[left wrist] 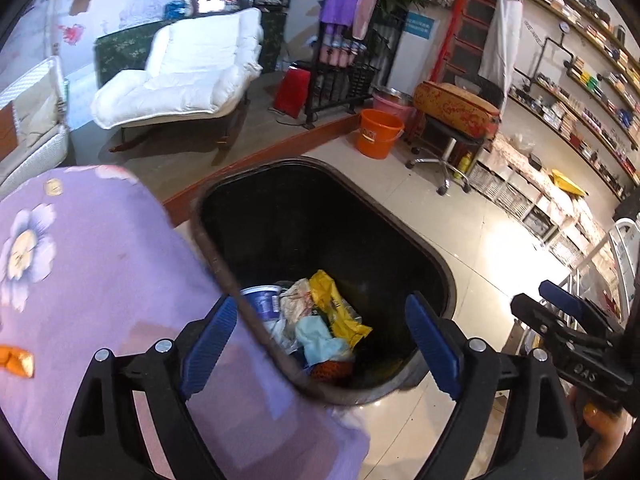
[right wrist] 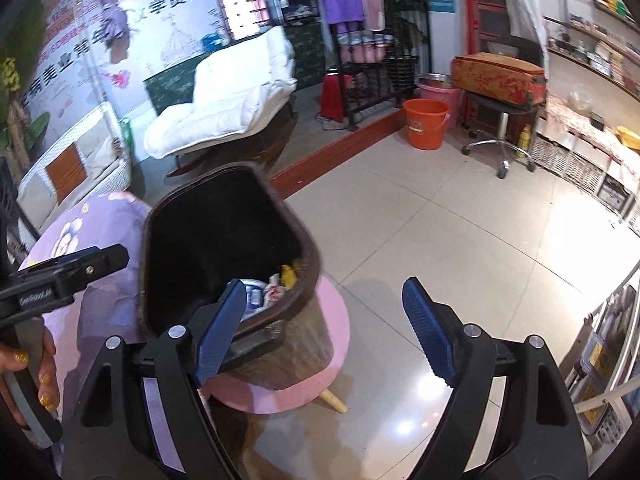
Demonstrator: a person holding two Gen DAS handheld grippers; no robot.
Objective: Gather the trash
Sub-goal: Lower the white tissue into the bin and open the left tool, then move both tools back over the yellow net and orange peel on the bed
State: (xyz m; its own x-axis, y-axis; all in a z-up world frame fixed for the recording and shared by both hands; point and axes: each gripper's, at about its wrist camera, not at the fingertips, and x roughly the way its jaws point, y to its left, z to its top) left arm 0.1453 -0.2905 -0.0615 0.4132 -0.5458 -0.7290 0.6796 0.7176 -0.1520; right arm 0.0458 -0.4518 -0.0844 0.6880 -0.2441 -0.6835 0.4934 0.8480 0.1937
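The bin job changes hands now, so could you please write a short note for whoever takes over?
Left claw: open, empty, above the bin.
Right claw: open, empty, beside the bin's rim.
The bin stands on a pink stool and holds a cup, a yellow wrapper and tissues.
Left: an orange wrapper lies on the purple cloth; bin it.

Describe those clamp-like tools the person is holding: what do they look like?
Each gripper is a black plastic frame with two angled arms, silver rivets at the joints, and ribbed blue pads on its fingers. That goes for the left gripper and the right gripper. Small raised lettering marks the side of each body. The hand gripping the left tool wears glittery gold nail polish.
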